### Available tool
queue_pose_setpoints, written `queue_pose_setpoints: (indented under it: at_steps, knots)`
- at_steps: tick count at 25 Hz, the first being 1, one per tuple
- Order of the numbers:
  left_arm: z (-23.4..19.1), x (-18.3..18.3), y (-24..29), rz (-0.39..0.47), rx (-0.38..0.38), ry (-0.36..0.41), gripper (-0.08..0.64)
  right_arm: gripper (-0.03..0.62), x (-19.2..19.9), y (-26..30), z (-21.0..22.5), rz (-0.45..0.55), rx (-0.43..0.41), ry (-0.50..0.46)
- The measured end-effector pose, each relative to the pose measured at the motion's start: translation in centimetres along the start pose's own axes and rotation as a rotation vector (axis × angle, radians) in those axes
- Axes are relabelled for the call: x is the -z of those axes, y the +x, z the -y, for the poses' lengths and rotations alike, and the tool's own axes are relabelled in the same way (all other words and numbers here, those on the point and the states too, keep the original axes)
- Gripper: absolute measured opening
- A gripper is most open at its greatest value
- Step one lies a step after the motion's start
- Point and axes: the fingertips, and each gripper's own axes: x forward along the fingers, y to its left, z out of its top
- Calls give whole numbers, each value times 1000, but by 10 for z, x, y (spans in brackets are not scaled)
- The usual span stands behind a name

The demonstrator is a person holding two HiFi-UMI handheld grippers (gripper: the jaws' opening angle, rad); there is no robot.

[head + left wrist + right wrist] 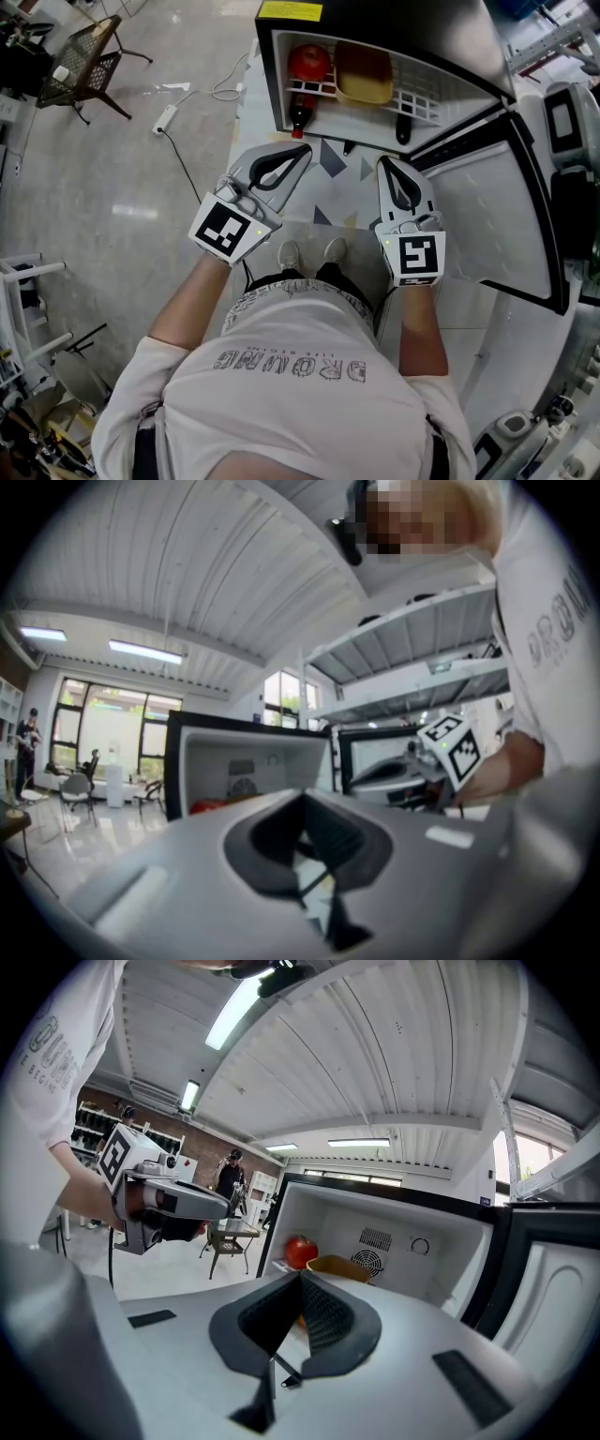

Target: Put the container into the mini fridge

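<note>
At twelve o'clock in the head view, the mini fridge (265, 75) is seen standing open, and its door (487, 216) is swung out toward four o'clock, well beside the person's right arm. Inside, a white wire shelf (417, 98) is laid across the cabinet. Just in front of the opening, the left gripper (302, 150) and the right gripper (383, 162) are held side by side. Each is seen in its own view with the pads pressed together and nothing between them, so both are closed and empty. The tan container (364, 73) is found already on the shelf, at twelve o'clock from the right gripper and about one o'clock from the left. Its long axis appears to run front to back, though this cannot be told with certainty. From the right gripper view it is seen straight ahead beyond the closed jaws (337, 1267), so the right hand is judged the better aligned with it, while the distances from the two tips look much the same. A red round fruit (308, 62) is set just beside the container at its nine o'clock. A dark bottle with a red cap (298, 111) is lodged below the shelf under that fruit. The placing is judged done, and if the door is to be shut, it lies nearer the right gripper, at its three o'clock.
</note>
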Motion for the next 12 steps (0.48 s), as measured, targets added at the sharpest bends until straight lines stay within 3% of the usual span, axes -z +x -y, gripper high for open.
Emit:
queue_pose_setpoints:
  at_steps: [12]
  knots:
    - [-3,-3,0,2,-7,6,6,0,0,2,-1,-1,-10,10]
